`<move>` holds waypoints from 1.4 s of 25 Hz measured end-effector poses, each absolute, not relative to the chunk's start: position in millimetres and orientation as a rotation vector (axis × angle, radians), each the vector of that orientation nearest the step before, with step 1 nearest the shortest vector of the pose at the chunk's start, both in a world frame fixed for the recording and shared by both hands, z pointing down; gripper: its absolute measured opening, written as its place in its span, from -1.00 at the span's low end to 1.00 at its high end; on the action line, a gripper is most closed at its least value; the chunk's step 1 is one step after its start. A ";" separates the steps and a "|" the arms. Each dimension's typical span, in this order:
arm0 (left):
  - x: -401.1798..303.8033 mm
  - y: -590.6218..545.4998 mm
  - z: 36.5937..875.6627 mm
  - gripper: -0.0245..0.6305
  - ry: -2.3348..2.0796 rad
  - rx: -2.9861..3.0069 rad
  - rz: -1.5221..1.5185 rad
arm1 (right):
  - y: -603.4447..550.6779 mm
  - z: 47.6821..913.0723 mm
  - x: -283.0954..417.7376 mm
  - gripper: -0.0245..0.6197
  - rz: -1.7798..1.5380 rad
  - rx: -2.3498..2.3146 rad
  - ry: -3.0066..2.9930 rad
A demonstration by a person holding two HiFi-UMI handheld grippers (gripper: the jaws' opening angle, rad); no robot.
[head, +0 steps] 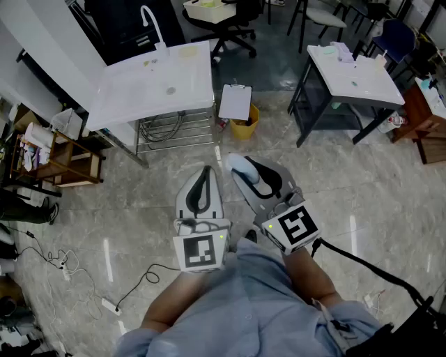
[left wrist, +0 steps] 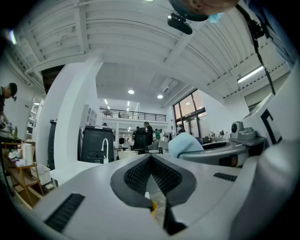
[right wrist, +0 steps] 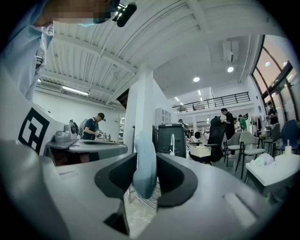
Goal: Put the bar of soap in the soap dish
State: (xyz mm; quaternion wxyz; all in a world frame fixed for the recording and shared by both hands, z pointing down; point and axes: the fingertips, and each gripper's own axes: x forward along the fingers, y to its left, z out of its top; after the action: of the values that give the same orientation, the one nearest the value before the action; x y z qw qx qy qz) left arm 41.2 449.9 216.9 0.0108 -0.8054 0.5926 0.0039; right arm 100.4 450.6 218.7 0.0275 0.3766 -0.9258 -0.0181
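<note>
The right gripper (right wrist: 145, 176) pinches the soap bar (right wrist: 144, 157) on edge, level — probably for carrying to the sink (head: 150, 87); the left gripper (left wrist: 151, 176) is closed, empty.

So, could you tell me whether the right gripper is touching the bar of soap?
Touching. The right gripper view shows the right gripper clamped on both sides of the bar of soap.

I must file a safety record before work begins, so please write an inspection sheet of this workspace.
Surface: white sink table with tap, ahead of the person.
Job's things: bar of soap, held; soap dish not made out.
Clutter: clipboard by a yellow bucket on the floor.
Grippers: left gripper shut, empty; right gripper shut on the bar of soap.
Cables: loose leads on the floor at left; coil under the sink table.
Surroundings: second white table, wooden shelf, office chair.
</note>
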 end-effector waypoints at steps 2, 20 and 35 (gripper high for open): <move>42.5 448.7 217.4 -0.91 1.848 -2.515 0.014 | 449.4 219.9 101.4 -0.54 -0.054 1.161 -2.857; 57.8 432.0 218.4 -0.91 1.865 -2.511 0.007 | 433.6 216.4 116.7 -0.54 -0.027 1.161 -2.907; 70.3 415.4 238.7 -0.91 1.959 -2.482 -0.033 | 414.9 228.6 132.3 -0.54 0.027 1.080 -2.944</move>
State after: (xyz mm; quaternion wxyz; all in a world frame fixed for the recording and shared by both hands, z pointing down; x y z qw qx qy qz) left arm 70.3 415.4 238.7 -0.0104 -0.7848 0.6196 -0.0104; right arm 132.3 414.9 228.6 0.0029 0.3445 -0.9388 0.0086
